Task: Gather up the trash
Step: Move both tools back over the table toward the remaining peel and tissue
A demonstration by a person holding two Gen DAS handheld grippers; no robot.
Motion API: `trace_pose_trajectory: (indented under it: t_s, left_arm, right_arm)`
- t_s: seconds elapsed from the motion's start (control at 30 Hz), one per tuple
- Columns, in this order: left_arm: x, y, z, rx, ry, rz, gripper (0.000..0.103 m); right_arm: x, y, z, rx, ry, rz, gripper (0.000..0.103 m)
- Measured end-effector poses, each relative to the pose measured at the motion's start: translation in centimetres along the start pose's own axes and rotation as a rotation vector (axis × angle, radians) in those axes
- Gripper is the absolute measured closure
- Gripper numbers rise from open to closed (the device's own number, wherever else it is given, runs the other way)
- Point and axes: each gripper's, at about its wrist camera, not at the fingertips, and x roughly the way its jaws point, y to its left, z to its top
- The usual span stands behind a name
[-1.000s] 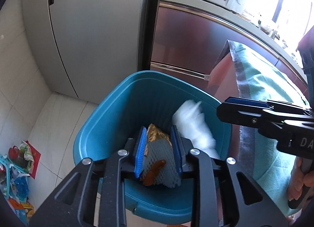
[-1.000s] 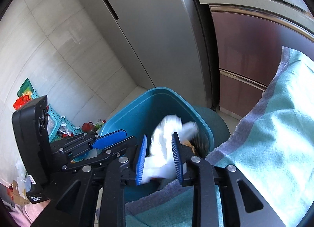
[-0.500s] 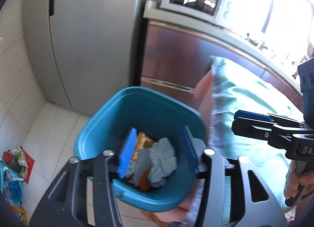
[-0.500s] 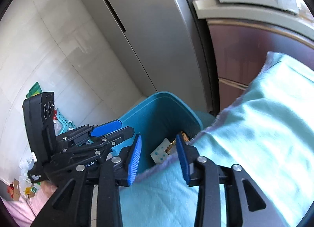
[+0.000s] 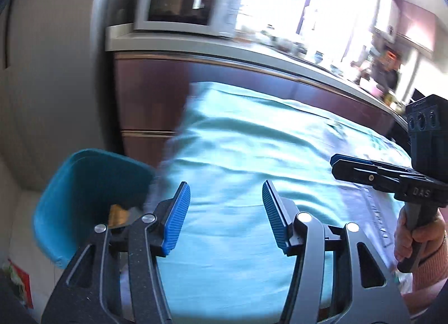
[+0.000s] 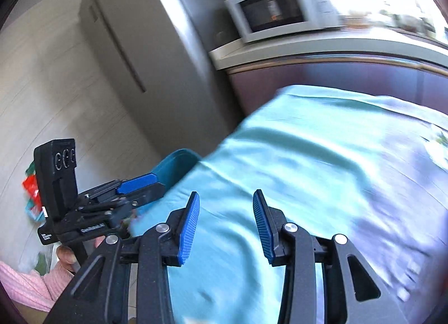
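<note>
The blue trash bin (image 5: pixel 84 184) stands on the floor at the left end of the table; a bit of golden wrapper (image 5: pixel 117 214) shows inside. In the right wrist view only the bin's rim (image 6: pixel 176 164) shows. My left gripper (image 5: pixel 226 212) is open and empty above the teal tablecloth (image 5: pixel 252 156), right of the bin. My right gripper (image 6: pixel 225 220) is open and empty over the cloth (image 6: pixel 308 161). Each gripper shows in the other's view: the right one (image 5: pixel 364 170), the left one (image 6: pixel 134 184).
A grey fridge (image 6: pixel 156 52) stands behind the bin. A white microwave (image 5: pixel 184 7) sits on a brown cabinet (image 5: pixel 156 94) with a pale countertop. Coloured clutter (image 6: pixel 32 192) lies on the tiled floor at the left. The views are motion-blurred.
Both grippers let their trash fall into the bin, opened, and swung up and right from over the bin to above the tablecloth.
</note>
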Motion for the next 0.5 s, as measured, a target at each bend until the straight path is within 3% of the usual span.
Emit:
trace_pose_trajectory:
  t_s: [0.23, 0.5]
  left_arm:
    - [2.6, -7.7, 0.3, 0.096, 0.04, -0.131, 0.05]
    - [4.8, -15.3, 0.4, 0.197, 0.08, -0.224, 0.05]
  right_arm:
    - [-6.3, -5.1, -2.4, 0.092, -0.097, -0.12, 0.066]
    - [-12.6, -10.1, -5.1, 0.191, -0.223, -0.286, 0.066]
